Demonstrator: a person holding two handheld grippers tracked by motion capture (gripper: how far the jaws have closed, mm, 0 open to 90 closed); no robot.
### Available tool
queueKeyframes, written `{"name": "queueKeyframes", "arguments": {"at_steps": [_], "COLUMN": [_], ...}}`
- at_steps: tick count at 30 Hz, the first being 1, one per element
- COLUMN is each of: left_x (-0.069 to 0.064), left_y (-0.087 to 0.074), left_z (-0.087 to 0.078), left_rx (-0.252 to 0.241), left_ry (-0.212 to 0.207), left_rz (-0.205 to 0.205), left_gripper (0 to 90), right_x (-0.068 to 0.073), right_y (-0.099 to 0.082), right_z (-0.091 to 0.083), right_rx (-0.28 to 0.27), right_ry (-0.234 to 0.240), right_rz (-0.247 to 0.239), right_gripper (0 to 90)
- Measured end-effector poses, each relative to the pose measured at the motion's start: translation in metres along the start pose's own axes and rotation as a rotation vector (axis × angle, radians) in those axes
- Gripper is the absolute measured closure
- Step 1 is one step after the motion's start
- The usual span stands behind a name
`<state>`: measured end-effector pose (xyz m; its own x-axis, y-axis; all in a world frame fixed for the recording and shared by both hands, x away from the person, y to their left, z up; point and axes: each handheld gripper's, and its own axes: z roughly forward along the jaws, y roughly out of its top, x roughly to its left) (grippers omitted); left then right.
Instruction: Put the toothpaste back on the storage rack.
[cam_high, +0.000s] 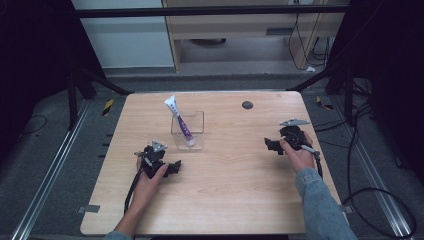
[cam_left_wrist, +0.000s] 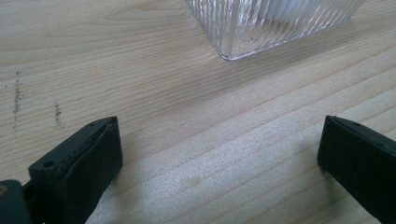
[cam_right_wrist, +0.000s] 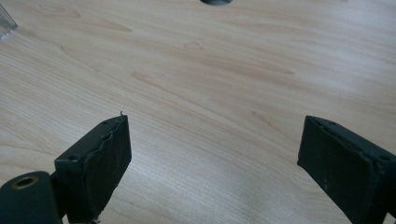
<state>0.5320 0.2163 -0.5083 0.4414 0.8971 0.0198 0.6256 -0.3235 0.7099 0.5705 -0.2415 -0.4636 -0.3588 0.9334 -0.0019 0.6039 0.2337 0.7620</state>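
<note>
the tube (cam_high: 181, 121) leans tilted in the clear holder (cam_high: 196, 131) at mid-desk (cam_high: 235, 170). both the left gripper (cam_high: 174, 167) and right gripper (cam_high: 269, 145) rest with jaws released and empty. i judge the left should approach the holder squarely, steadying its ribbed wall (cam_left_wrist: 261, 28) gently.

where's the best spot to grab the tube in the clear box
Grip the tube by its flat crimped upper end, which leans out up and to the left above the rim of the clear box. Probably come from above with the left hand-held gripper, the nearer one.
</note>
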Motion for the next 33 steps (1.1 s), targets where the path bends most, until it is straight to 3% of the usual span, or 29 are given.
{"name": "queueKeyframes", "arguments": {"at_steps": [11,26,29,33], "left_x": [0.000,0.000,0.000,0.000], "left_y": [0.000,0.000,0.000,0.000], "left_z": [0.000,0.000,0.000,0.000], "left_rx": [0.000,0.000,0.000,0.000], "left_ry": [0.000,0.000,0.000,0.000], "left_rz": [-0.001,0.000,0.000,0.000], "left_gripper": [0.0,0.0,0.0,0.0], "right_x": [0.003,-0.004,-0.005,-0.003], "right_y": [-0.014,-0.024,-0.024,-0.024], "right_z": [0.020,0.041,0.043,0.044], "right_rx": [0.023,0.021,0.009,0.035], "right_ry": [0.034,-0.006,-0.024,-0.044], "right_rz": [0.031,0.103,0.091,0.037], "right_gripper": [10.1,9.9,9.8,8.8]}}
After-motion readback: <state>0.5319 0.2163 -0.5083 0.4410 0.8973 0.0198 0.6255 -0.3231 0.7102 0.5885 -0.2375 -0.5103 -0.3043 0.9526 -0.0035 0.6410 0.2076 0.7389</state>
